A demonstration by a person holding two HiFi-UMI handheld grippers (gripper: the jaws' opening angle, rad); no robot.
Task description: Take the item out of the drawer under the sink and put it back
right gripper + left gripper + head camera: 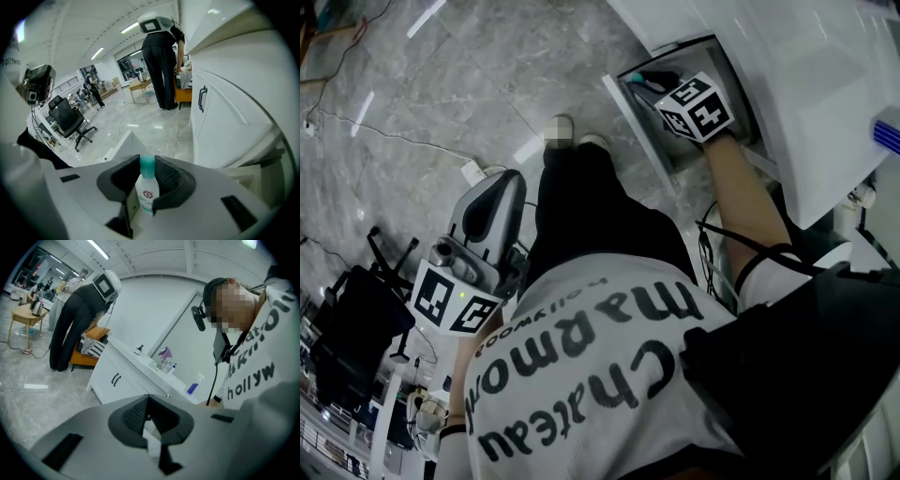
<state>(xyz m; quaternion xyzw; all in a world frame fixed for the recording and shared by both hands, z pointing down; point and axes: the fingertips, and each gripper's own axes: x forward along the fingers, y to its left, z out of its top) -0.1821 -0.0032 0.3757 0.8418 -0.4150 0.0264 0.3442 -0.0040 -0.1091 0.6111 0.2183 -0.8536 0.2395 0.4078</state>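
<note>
Jaws of right gripper (147, 159) clamp teal-capped bottle (146, 192) upright between them; left gripper (149, 397) jaws closed, empty.

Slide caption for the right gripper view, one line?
Right gripper grips a teal-capped bottle beside the white cabinet.

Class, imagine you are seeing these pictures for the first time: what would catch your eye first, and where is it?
A small teal-capped bottle stands out between the right gripper's jaws, at the open drawer beneath the white counter. The left gripper hangs beside the person's leg.
</note>
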